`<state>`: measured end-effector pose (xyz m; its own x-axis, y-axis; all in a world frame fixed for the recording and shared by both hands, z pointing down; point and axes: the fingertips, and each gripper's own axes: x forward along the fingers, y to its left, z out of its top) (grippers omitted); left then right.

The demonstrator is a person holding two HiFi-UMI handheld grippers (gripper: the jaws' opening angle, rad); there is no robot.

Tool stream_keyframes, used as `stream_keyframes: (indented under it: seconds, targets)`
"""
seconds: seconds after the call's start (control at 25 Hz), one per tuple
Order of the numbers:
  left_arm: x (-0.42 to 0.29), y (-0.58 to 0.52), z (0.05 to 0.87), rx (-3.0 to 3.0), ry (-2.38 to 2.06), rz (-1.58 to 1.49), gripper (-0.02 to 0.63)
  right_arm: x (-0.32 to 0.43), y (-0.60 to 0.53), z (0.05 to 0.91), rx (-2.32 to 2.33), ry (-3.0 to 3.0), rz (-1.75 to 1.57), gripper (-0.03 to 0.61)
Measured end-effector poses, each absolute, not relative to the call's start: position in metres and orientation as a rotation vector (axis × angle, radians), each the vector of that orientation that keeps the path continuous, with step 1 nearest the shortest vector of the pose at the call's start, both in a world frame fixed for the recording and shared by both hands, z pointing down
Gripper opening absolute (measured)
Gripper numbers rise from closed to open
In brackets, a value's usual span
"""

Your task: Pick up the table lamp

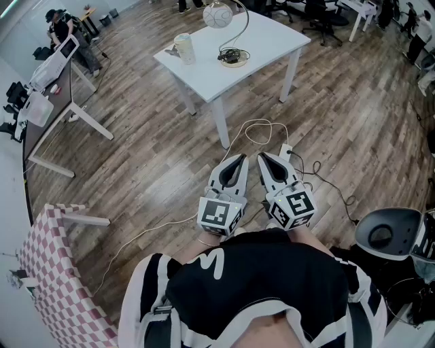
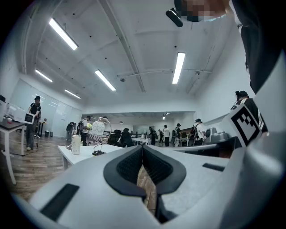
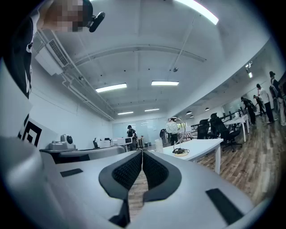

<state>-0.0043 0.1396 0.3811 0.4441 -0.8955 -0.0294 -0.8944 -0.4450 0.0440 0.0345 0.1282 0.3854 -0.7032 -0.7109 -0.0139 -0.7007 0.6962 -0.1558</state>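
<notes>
Well ahead on the white rectangular counter (image 1: 272, 41), the thin-stemmed, white-globed table lamp (image 1: 217, 15) is left untouched by the grey left gripper (image 1: 240, 158) and right gripper (image 1: 261, 157), jaws closed on nothing, and could be toppled by an off-centre pinch.

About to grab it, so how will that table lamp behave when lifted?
Likely top-heavy: the table lamp carries a globe shade on a thin curved stem, so it may sway or tip. The cord bundled on its round base could slide off or snag.
</notes>
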Motion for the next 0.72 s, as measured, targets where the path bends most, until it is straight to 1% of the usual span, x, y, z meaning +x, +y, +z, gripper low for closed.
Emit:
stream_keyframes:
  seconds: [0.72]
  targets:
    - [-0.0011,0.1385,0.3819,2.656,-1.639,-0.082,0.006,0.0371,0.1278,0.3864,-1.188,2.824,-0.196,0.022]
